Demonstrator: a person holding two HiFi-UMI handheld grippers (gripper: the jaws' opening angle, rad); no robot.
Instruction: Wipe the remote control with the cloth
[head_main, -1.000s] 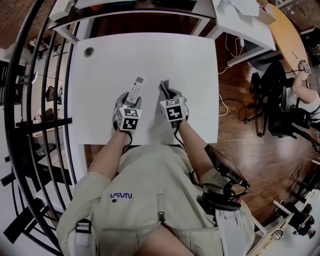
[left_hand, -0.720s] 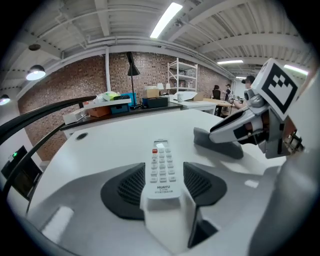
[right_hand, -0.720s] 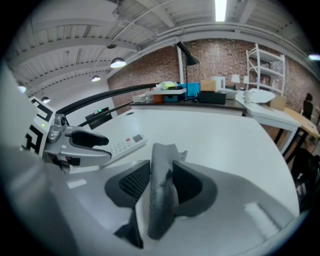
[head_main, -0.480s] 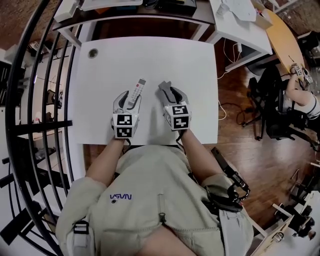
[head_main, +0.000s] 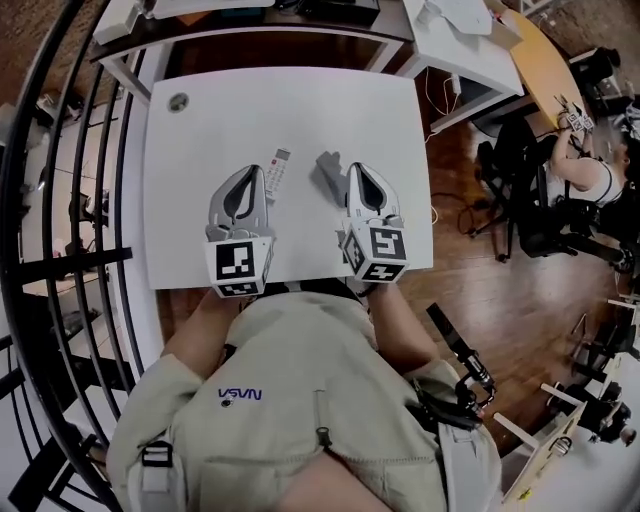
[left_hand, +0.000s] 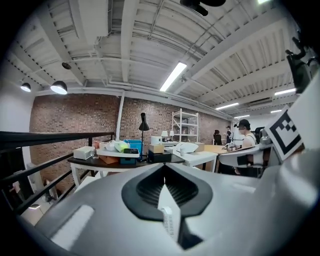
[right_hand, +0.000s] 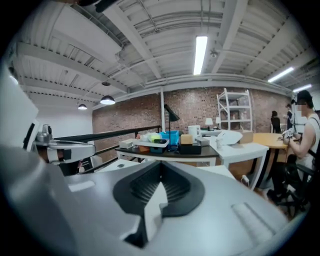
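Two just clenched, empty | left gripper (head_main: 253, 171), right gripper (head_main: 353, 167) (above table (head_main: 300, 100)) | remote (head_main: 277, 168), cloth (head_main: 328, 171) apart

One remote control (head_main: 277, 170) and one grey cloth (head_main: 329, 172) lay on one white surface (head_main: 210, 125), which had one round grommet (head_main: 178, 101). One left hand-held gripper (head_main: 254, 172) and one right hand-held gripper (head_main: 357, 169) made two.

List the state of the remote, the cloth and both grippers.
remote control: lying flat on the table, untouched.
cloth: crumpled on the table, not held.
left gripper: above the table, jaws just closed, shut, empty.
right gripper: above the table, jaws just closed, shut, empty.
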